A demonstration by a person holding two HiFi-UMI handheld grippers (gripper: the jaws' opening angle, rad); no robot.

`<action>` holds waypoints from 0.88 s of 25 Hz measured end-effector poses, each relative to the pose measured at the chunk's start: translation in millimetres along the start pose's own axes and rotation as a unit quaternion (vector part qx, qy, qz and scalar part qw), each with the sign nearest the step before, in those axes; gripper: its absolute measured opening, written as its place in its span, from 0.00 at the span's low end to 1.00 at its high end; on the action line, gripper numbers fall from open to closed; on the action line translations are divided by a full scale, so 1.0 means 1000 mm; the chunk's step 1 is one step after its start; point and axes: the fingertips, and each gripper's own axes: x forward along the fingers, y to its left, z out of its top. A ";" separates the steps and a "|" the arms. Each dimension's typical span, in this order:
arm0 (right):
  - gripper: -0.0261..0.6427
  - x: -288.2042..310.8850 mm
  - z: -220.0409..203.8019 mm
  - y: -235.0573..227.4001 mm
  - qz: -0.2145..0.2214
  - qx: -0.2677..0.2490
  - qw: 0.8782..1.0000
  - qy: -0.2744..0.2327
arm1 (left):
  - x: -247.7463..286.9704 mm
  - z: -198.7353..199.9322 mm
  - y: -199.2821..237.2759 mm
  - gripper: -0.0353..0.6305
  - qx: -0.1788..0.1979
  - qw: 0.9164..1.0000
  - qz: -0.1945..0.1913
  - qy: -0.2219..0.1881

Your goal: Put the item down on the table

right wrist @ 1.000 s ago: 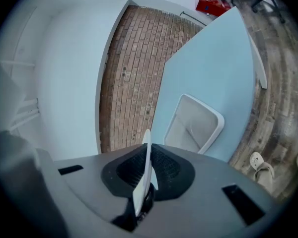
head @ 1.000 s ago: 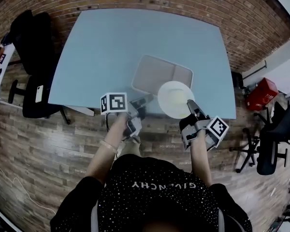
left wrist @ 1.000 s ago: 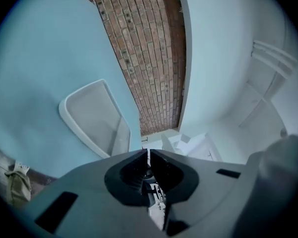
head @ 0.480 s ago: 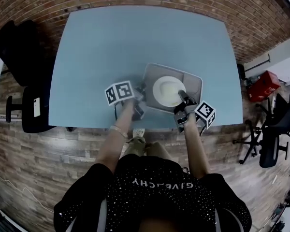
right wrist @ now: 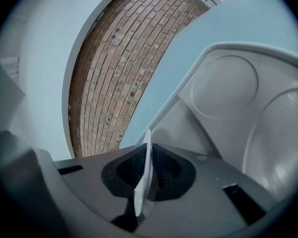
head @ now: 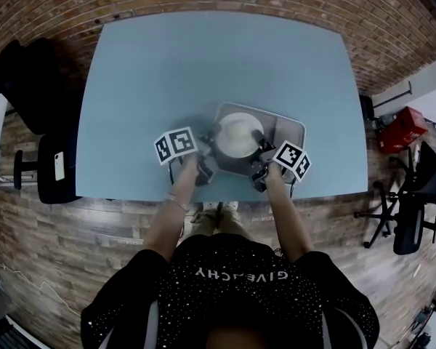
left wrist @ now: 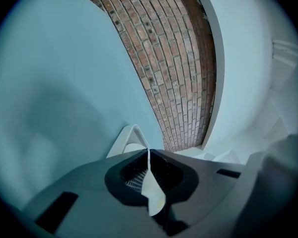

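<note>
Since the left gripper (left wrist: 149, 178) and right gripper (right wrist: 147, 171) each clamp opposite sides of the white plate (head: 238, 134), it rides level over the grey tray (head: 293, 131) near the desk's (head: 167, 71) near edge. Only the gripper views show both grips on its thin rim; the head view alone shows its place.

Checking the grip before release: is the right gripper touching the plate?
Touching. The right gripper view shows the thin white rim of the plate edge-on, pinched between the two jaws of the right gripper.
</note>
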 end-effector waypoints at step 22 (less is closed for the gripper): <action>0.06 -0.028 0.026 0.025 0.056 -0.072 0.996 0.013 | -0.002 0.001 -0.013 0.08 0.000 0.999 0.016 -0.030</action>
